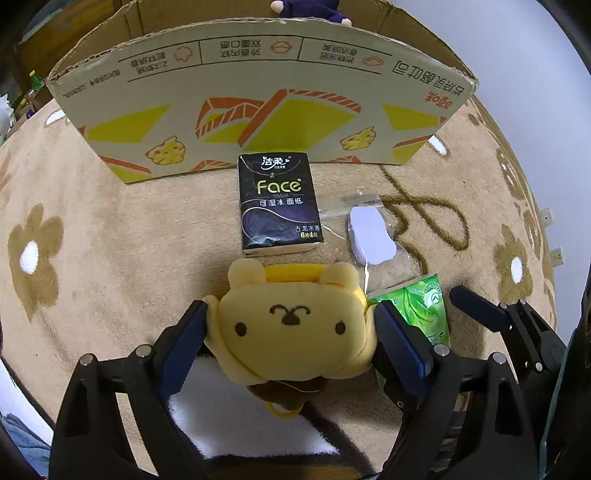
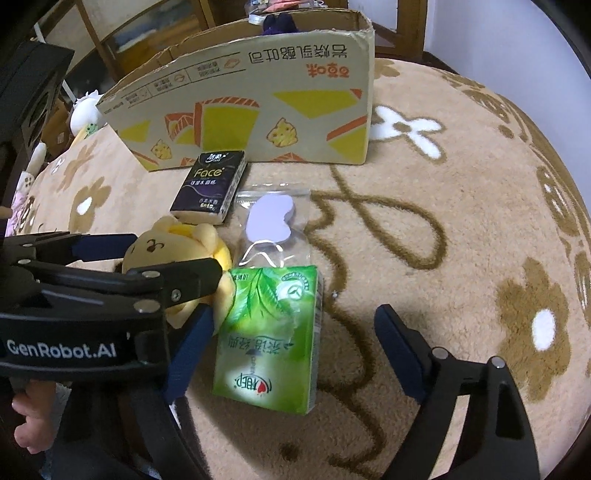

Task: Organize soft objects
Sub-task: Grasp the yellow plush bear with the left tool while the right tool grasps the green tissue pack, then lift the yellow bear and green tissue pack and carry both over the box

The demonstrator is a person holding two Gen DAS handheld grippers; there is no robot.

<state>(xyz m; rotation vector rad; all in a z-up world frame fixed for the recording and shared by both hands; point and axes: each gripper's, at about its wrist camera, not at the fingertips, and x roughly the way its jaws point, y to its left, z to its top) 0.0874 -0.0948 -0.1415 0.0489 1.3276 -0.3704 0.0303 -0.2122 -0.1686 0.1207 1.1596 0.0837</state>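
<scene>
My left gripper [image 1: 290, 325] is shut on a yellow plush bear [image 1: 291, 328], its blue pads pressed on both sides of the head; the bear also shows in the right wrist view [image 2: 173, 243]. My right gripper [image 2: 295, 325] is open, its fingers either side of a green tissue pack [image 2: 269, 336] lying on the rug; the pack also shows in the left wrist view [image 1: 424, 306]. A black Face tissue pack [image 1: 279, 205] [image 2: 212, 190] and a clear bag with a lilac pad [image 1: 371, 234] [image 2: 271, 221] lie beyond. A cardboard box [image 1: 258, 110] [image 2: 258, 110] stands behind.
A beige rug with brown flowers [image 1: 74, 221] [image 2: 480, 221] covers the surface. A dark purple plush [image 1: 306, 9] sits in the box. White plush toys [image 2: 86, 109] lie off the rug's left edge. Wooden furniture stands behind.
</scene>
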